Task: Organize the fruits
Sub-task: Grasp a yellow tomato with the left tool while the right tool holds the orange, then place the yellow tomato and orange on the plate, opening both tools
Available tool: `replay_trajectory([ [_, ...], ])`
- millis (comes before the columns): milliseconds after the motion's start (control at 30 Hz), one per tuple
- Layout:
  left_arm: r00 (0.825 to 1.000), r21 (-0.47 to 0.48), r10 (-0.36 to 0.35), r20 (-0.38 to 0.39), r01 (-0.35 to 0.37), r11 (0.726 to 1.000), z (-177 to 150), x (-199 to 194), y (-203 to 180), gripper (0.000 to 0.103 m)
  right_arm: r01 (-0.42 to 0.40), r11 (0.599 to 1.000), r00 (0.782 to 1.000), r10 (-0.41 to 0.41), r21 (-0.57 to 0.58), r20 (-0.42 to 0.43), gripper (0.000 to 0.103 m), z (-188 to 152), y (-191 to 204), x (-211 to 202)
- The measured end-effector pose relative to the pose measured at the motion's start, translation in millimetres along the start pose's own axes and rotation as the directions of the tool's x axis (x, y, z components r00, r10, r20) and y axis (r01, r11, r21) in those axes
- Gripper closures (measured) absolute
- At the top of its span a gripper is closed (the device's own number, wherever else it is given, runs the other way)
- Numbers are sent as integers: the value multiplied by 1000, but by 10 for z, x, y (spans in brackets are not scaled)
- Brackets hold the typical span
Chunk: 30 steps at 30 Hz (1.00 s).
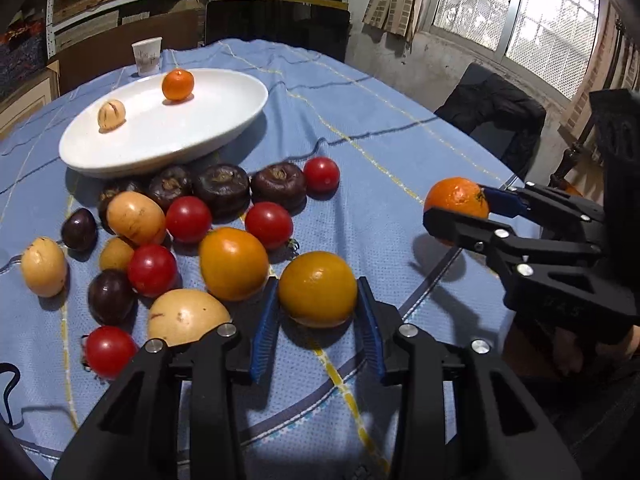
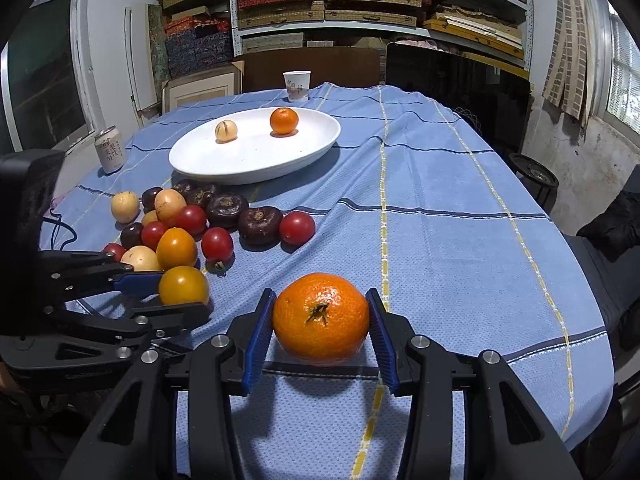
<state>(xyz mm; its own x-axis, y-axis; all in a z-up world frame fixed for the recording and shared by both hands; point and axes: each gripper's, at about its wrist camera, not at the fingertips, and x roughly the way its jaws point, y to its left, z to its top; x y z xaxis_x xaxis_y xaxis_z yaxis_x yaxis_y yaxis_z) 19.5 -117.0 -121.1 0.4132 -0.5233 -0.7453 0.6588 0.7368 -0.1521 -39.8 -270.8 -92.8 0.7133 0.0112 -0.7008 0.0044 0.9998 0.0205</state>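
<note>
Fruits (image 1: 188, 236) lie heaped on the blue woven tablecloth (image 2: 440, 208), just in front of a white oval plate (image 1: 224, 128) that is smooth and glossy. 2 pieces already sit on that plate: a small mandarin (image 1: 178, 85) with dimpled skin and a pale, cracked round fruit (image 1: 111, 114). Several fruits in the heap are half hidden behind their neighbours, so the dark, squat, wrinkled ones (image 1: 222, 190) near the plate rim cannot be counted surely (at least 3 show their dried stem caps). Red cherry tomatoes (image 1: 268, 225) shine among them, beside smooth tan ovals (image 1: 136, 218).

The left gripper (image 1: 318, 320) has its ribbed blue pads on either side of a smooth yellow-orange tomato (image 1: 317, 289), and from the right wrist view the pads appear to clasp it; whether it rests on the cloth I cannot tell. The right gripper (image 2: 320, 336) clamps a larger mandarin (image 2: 321, 318), pebbly-skinned, green stem facing the camera, its underside cut off by the black fingers.

A paper cup (image 2: 297, 85) stands at the far edge, its print too small to read, and a drinks can (image 2: 110, 154) stands at the left edge
</note>
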Motion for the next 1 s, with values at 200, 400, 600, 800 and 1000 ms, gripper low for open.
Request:
replay_trajectory([
  [200, 997, -72, 20, 80, -15, 997, 168, -411, 240, 66, -16, 1000, 1000, 16, 9, 26, 57, 150, -44, -41],
  [400, 985, -168, 101, 137, -77, 983, 489, -659, 781, 66, -74, 997, 995, 74, -3, 68, 57, 605, -24, -12],
  [600, 984, -237, 135, 116, -104, 966, 897, -442, 1330, 66, -113, 993, 989, 116, -34, 88, 57, 1266, 69, 261],
  [800, 986, -302, 165, 28, -149, 942, 1176, 95, 1827, 65, -109, 993, 994, 109, -39, -7, 57, 1824, 210, 1139],
  [1000, 985, -316, 170, -5, -163, 935, 1284, 327, 2024, 58, -93, 994, 994, 89, -63, -59, 57, 1985, 374, 1726],
])
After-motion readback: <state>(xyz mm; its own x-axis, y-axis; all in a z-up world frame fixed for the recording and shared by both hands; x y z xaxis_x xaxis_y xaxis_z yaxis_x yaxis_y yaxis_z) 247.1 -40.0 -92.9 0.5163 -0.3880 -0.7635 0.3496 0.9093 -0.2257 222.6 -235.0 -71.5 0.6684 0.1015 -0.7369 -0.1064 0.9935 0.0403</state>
